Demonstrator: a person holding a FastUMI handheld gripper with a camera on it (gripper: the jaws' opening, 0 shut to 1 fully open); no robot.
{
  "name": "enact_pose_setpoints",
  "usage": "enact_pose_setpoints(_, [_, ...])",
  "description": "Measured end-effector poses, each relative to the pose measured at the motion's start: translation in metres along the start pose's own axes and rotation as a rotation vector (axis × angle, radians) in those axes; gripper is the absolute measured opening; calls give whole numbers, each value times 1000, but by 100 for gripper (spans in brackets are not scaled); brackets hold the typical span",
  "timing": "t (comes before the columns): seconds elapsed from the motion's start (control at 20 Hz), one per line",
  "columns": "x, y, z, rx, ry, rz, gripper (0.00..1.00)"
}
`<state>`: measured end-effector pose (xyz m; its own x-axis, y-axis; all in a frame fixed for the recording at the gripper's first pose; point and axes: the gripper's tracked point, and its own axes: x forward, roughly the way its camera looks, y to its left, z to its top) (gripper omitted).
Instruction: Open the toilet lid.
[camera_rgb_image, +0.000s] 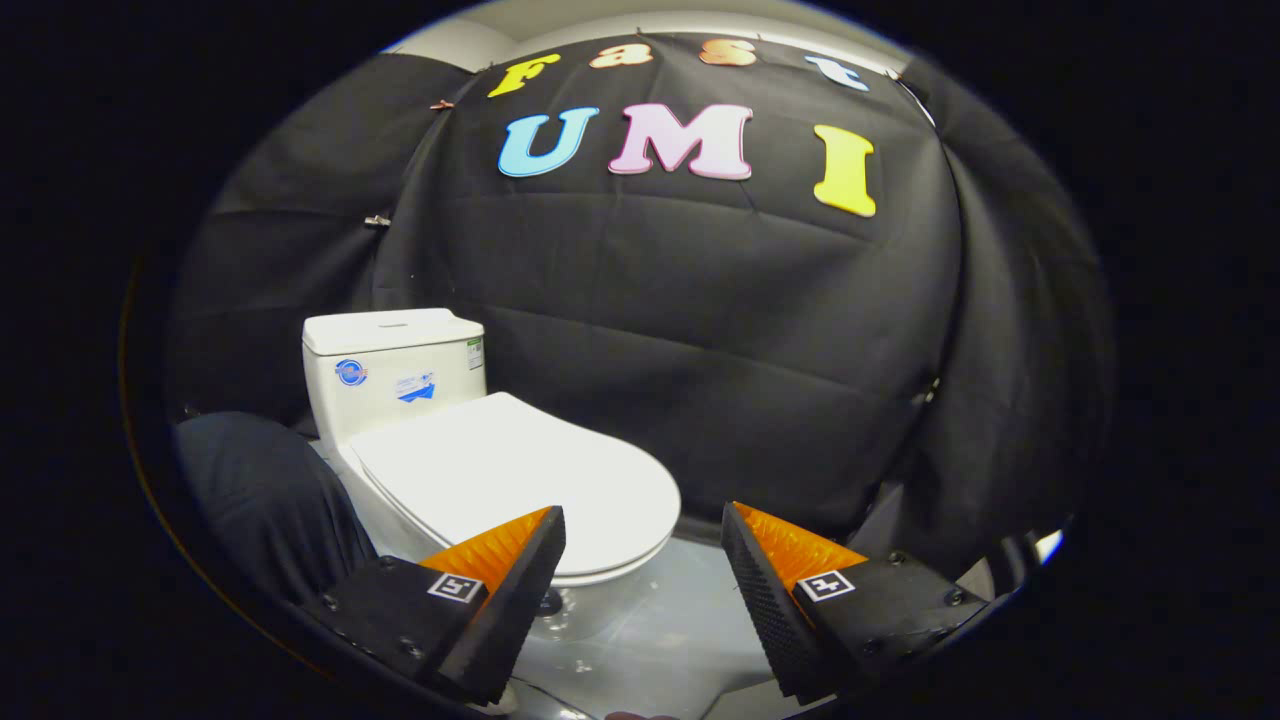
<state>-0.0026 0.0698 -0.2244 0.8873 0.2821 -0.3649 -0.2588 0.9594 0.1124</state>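
A white toilet stands ahead and to the left of the fingers, its tank (392, 372) against the black cloth wall. The flat white lid (510, 475) lies shut over the bowl, its rounded front edge (640, 545) just beyond and above my left fingertip. My gripper (643, 520) is open, with a wide gap between the two fingers and nothing in it. The left finger (520, 570) overlaps the lid's front rim in the view; whether it touches is unclear. The right finger (770, 575) is to the right of the bowl, over the floor.
A person's dark-clothed leg (270, 500) is close on the left side of the toilet. Black cloth walls (720, 340) close in behind and to the right. A glossy grey floor (650, 640) lies under the fingers.
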Motion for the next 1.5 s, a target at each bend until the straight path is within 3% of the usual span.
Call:
enact_pose_setpoints(0.1, [9,28,-24,175,72,111,98])
enact_pose_setpoints(0.2, [13,46,-54,347,180,170,100])
enact_pose_setpoints(0.55, [37,58,-120,803,387,162,97])
enact_pose_setpoints(0.75, [51,48,-139,911,442,135,96])
enact_pose_setpoints(0.9, [60,46,-134,1002,465,152,74])
enact_pose_setpoints(1.05, [61,57,-147,1017,543,194,67])
enact_pose_setpoints(1.2, [65,49,-152,1095,580,161,32])
enact_pose_setpoints(1.25, [61,48,-150,1120,597,178,26])
enact_pose_setpoints(1.35, [59,54,-156,1129,624,199,26])
enact_pose_setpoints(1.5, [60,55,-152,1153,659,190,8])
